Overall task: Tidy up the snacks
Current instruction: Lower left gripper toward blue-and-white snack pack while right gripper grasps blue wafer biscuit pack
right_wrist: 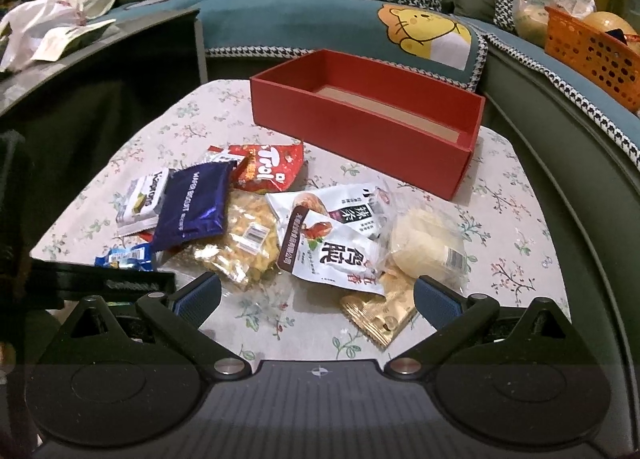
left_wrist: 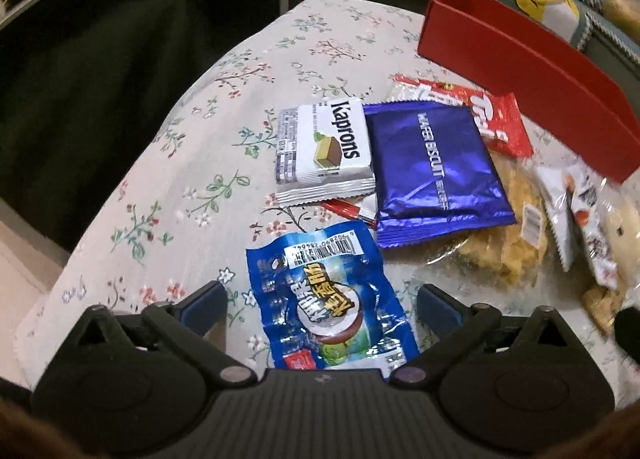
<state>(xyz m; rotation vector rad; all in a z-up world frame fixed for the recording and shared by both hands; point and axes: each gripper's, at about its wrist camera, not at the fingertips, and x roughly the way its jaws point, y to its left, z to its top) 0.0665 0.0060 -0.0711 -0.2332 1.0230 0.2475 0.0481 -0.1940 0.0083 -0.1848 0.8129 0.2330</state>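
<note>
Pickup is the step in hand: left gripper [left_wrist: 320,295] fingers spread wide astride the blue snack packet [left_wrist: 326,299] near the tabletop's [left_wrist: 192,163] near edge, right gripper [right_wrist: 318,293] equally wide and empty, closure then transfer to the empty red box [right_wrist: 360,131] at the far edge judged next.

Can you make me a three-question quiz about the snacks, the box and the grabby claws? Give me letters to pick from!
1. Where does the light blue packet lie?
A. in the box
B. between the left gripper's fingers
C. on the sofa

2. What colour is the box?
A. red
B. green
C. yellow

3. How is the right gripper?
A. shut on a packet
B. open, holding nothing
C. inside the box

Answers: 1 B, the packet lies on the tablecloth in the gap between the fingers. 2 A, its walls are red all round. 3 B, its fingers stand wide apart over the cloth, gripping no snack.
</note>
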